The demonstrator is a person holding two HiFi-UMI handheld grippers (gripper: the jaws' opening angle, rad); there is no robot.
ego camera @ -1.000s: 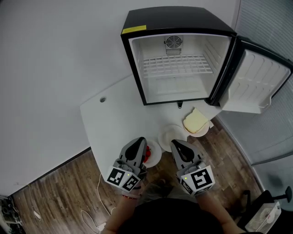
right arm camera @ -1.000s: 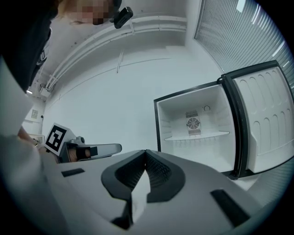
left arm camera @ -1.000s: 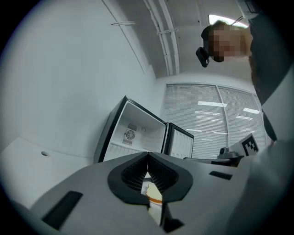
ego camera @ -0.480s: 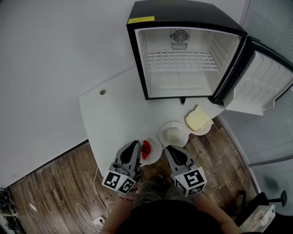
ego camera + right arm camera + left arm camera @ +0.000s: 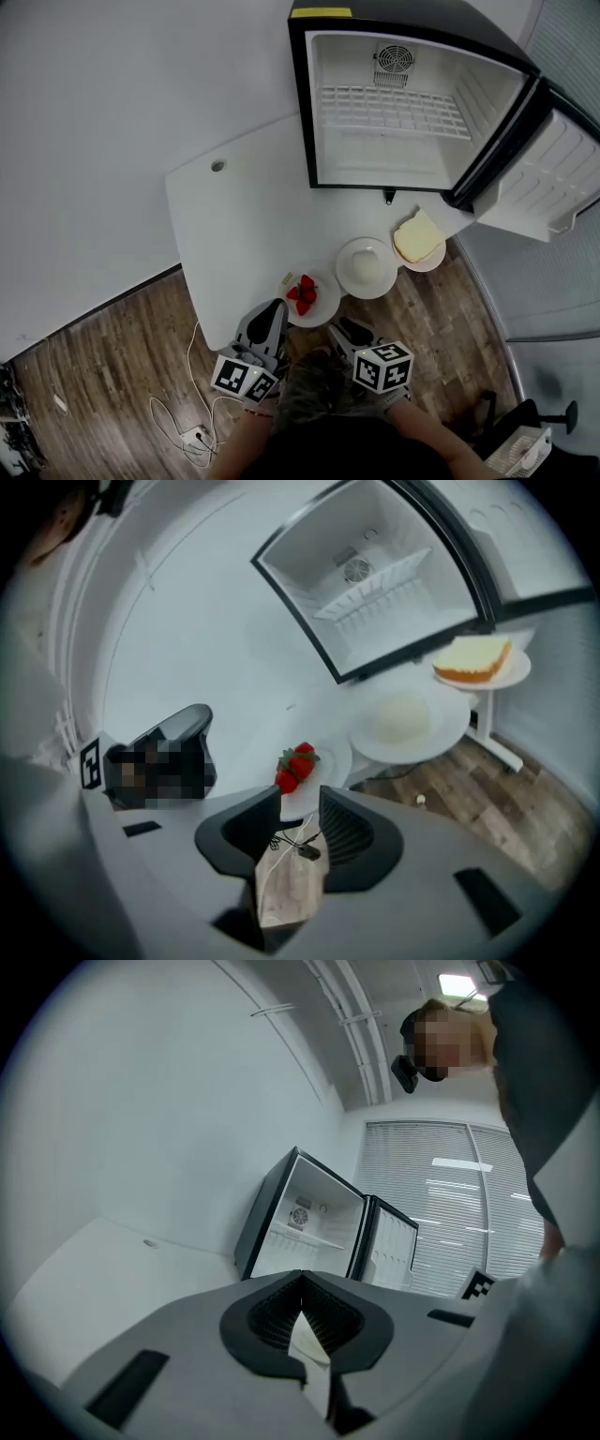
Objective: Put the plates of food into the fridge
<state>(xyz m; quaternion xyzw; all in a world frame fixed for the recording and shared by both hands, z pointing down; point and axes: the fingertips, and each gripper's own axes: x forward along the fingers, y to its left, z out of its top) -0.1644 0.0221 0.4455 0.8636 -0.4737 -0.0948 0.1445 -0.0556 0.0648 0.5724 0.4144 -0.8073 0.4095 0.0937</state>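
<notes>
Plates of strawberries [image 5: 303,294], a white bun [image 5: 366,267] and a bread slice [image 5: 418,237] all sit on the table [image 5: 244,216] before the open, empty fridge [image 5: 412,103], none loaded yet, with the left hand-held gripper [image 5: 274,311] clenched empty and the right hand-held gripper [image 5: 344,327] just opening on nothing.

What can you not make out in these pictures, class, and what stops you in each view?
- Pale food on the middle plate: too small in the head view, blurred in the right gripper view.
- Yellow label on the fridge: print too small, head view.
- Strawberries: blocked by the left gripper body in its own view.
</notes>
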